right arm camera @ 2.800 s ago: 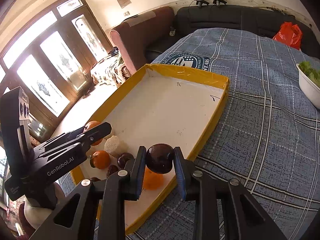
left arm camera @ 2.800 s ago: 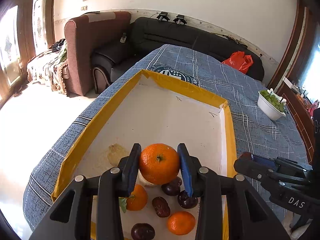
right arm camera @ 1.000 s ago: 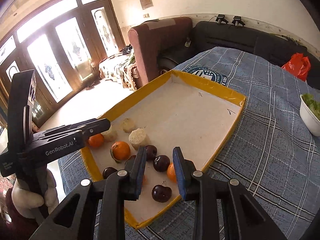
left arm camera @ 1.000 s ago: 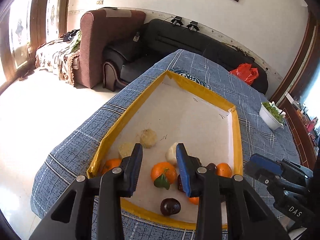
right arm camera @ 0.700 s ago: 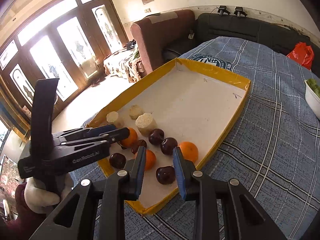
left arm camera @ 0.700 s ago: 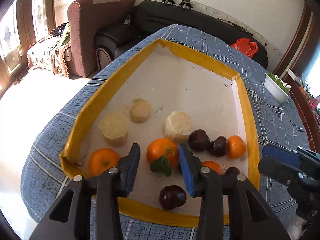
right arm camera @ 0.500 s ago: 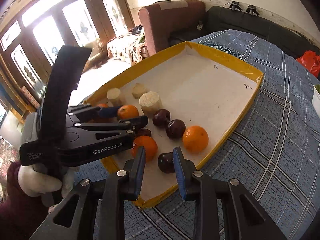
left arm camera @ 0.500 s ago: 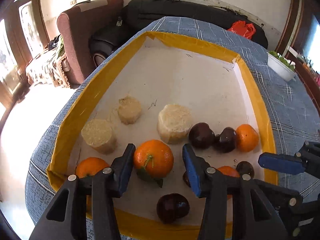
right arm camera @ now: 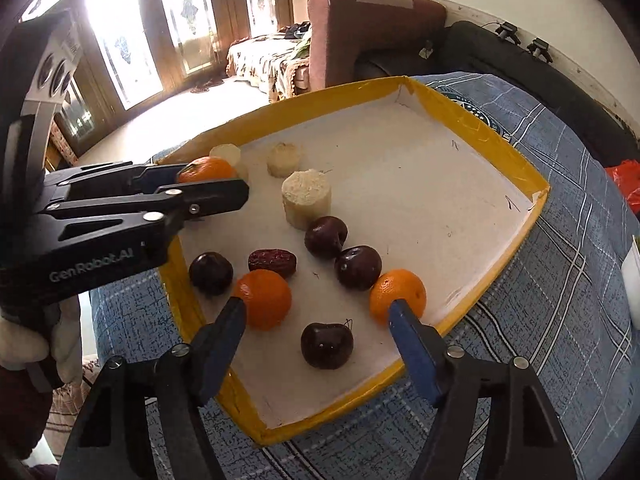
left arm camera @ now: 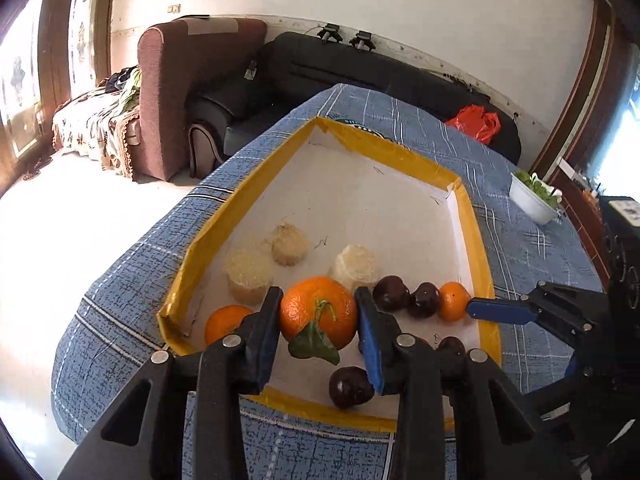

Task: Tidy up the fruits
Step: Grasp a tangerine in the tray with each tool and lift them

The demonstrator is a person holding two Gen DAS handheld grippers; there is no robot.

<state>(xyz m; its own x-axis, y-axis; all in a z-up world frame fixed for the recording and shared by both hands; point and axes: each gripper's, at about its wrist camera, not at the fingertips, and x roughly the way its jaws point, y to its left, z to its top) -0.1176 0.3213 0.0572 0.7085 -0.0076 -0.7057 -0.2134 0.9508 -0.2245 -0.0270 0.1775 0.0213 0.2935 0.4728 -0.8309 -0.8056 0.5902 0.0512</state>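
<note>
Fruits, mixed lot, held in a shallow white tray (left arm camera: 394, 236) with yellow rim, set on a blue plaid-covered tabletop (left arm camera: 532, 252). Left to right in the left wrist view: a small orange (left arm camera: 224, 322) at the near-left corner; two pale cut cylinders (left arm camera: 249, 276) just behind it and a third further in; then the leafed orange (left arm camera: 318, 312), now pinched between the fingers of the left gripper (left arm camera: 318, 322), which half a second ago merely straddled it with room to spare. Right of that, two dark plums (left arm camera: 391, 293) touching, and an orange (left arm camera: 453, 301) beside the right rim. Right gripper (right arm camera: 316, 320) has spread its fingers wide where a moment ago they stood narrow, and now brackets a dark plum (right arm camera: 327, 345) lying on the tray floor, gripping nothing; an orange (right arm camera: 263, 299) and another orange (right arm camera: 397, 291) sit just beyond each fingertip, a wrinkled date (right arm camera: 273, 261) behind. Judgement: left pick secured, ready to carry to its group; right pick about to begin; sorting mid-way.
</note>
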